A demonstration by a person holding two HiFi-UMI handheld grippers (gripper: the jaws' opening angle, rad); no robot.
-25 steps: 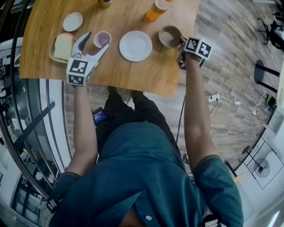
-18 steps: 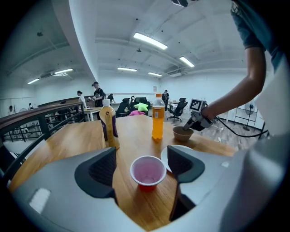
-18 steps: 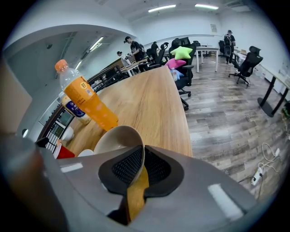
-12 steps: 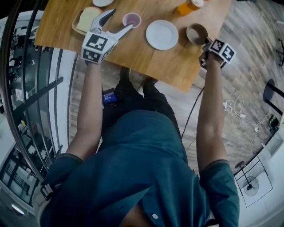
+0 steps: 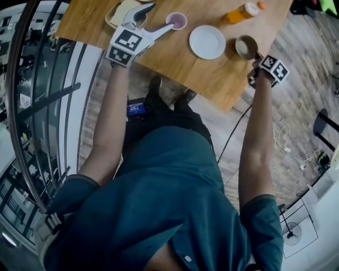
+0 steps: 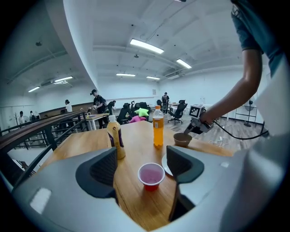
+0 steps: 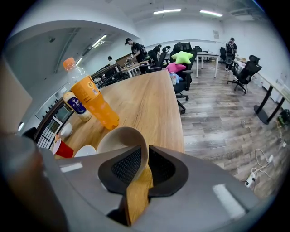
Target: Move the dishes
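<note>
Head view: right gripper (image 5: 258,56) pinches the bowl's (image 5: 244,47) rim; left gripper (image 5: 162,16), jaws spread, faces a red cup (image 5: 176,21); orange bottle's (image 5: 240,13) label unreadable.

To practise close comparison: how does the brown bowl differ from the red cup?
The brown bowl is pinched at its rim by the right gripper; the red cup stands untouched ahead of the left gripper's open fingers. The bowl is wide and tan, the cup narrow and red. The bowl sits right of the white plate, the cup left. Both sit on the table.
</note>
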